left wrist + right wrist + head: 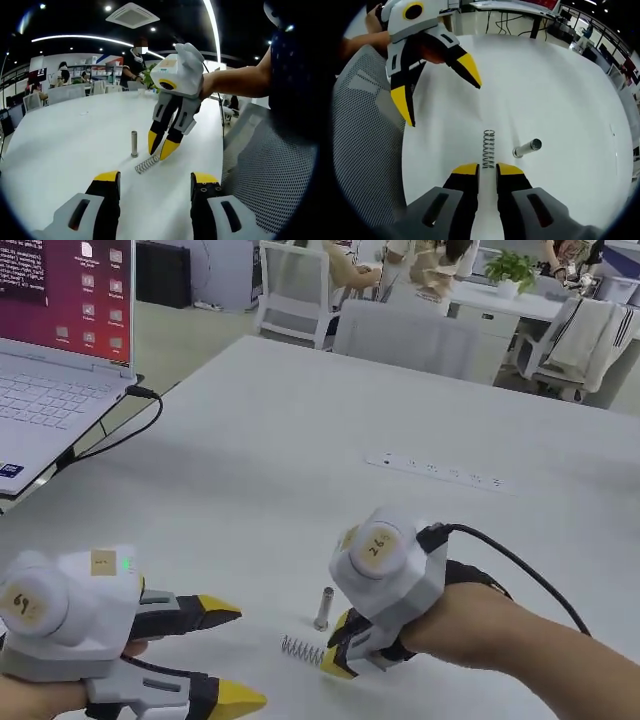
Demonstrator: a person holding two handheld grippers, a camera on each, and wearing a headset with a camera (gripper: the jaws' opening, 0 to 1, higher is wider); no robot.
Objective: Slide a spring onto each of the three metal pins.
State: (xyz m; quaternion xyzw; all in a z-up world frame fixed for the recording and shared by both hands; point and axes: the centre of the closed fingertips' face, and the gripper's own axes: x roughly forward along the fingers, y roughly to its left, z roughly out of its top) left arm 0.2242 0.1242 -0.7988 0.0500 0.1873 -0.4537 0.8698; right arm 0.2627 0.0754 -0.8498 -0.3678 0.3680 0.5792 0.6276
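1 spring: flat on white bench, near end grasped by right claw. 1 metal pin: upright, just beside spring. Left claw: released, jaws wide.

Spring beside pin on table

In the right gripper view the near end of the spring goes between the tips of my right tool, and I cannot tell if they press it. In the head view this tool's own body hides that end. The bottom edge there cuts off my left tool, and the left edge cuts off the laptop.
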